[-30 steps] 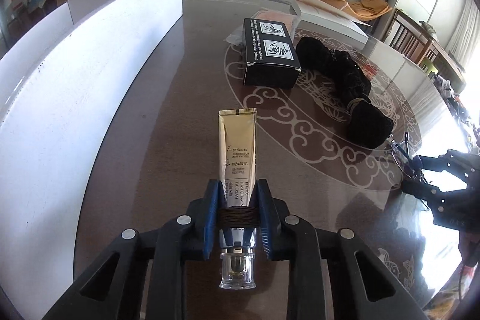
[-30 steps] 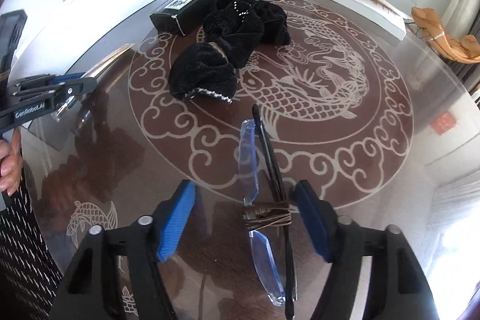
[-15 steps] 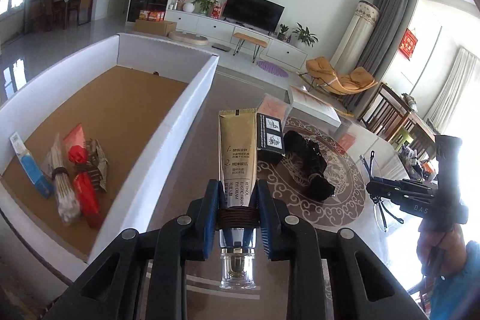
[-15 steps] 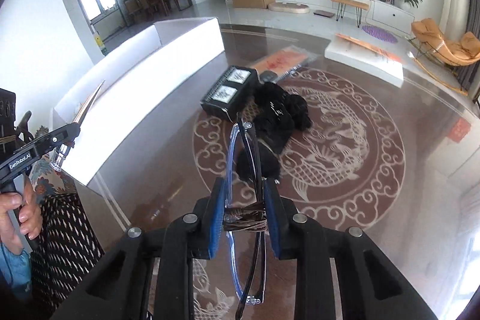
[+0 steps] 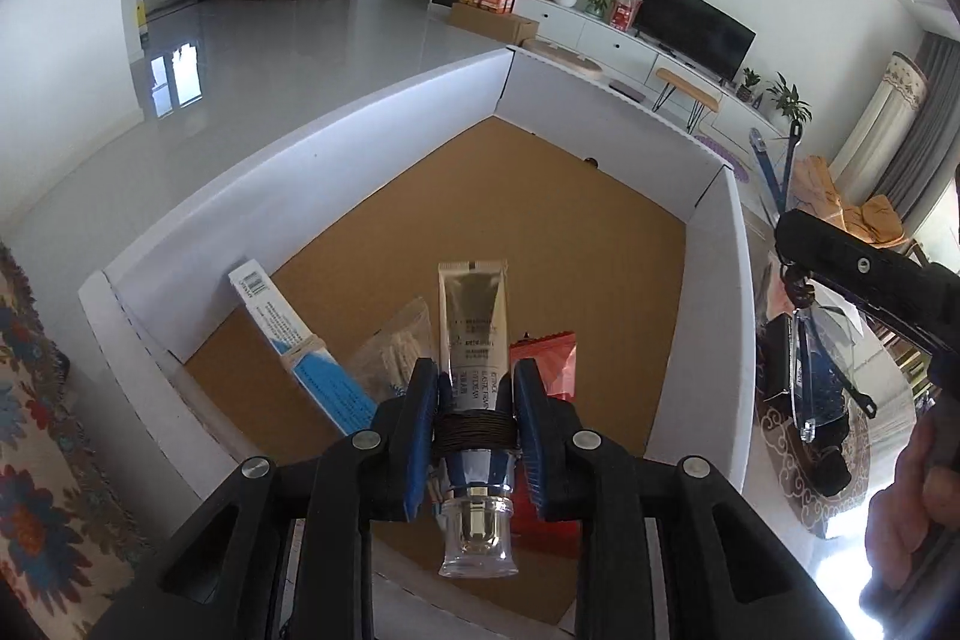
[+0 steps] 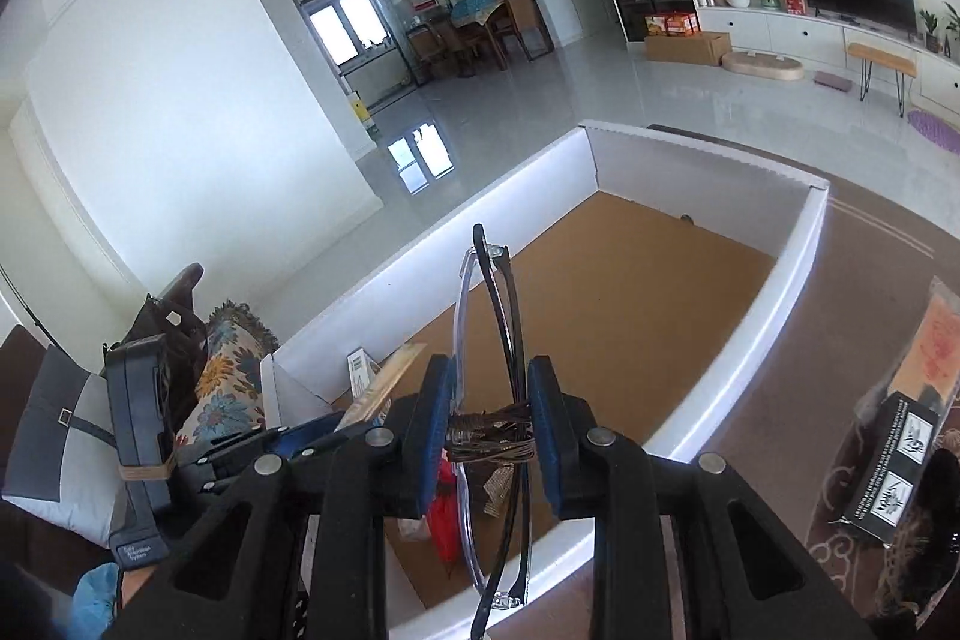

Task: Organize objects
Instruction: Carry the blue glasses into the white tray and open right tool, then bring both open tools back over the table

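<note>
My left gripper [image 5: 474,400] is shut on a gold cream tube [image 5: 474,322] with a clear cap, held above the near end of a white box with a cork-brown floor [image 5: 528,196]. My right gripper [image 6: 489,412] is shut on folded eyeglasses [image 6: 492,304], held over the box's near wall [image 6: 750,340]. In the left wrist view the right gripper and the glasses [image 5: 822,364] hang just right of the box. The left gripper shows at the lower left of the right wrist view [image 6: 252,448].
In the box lie a blue and white carton [image 5: 300,346], a clear bag of sticks [image 5: 390,346] and a red packet [image 5: 546,358]. On the brown table outside stand a black box [image 6: 894,466], a black fabric bundle [image 6: 924,538] and an orange packet [image 6: 936,334].
Both grippers have lifted off the table and moved left over the white box. The right gripper closed on the eyeglasses and raised them. The tube stays gripped.
</note>
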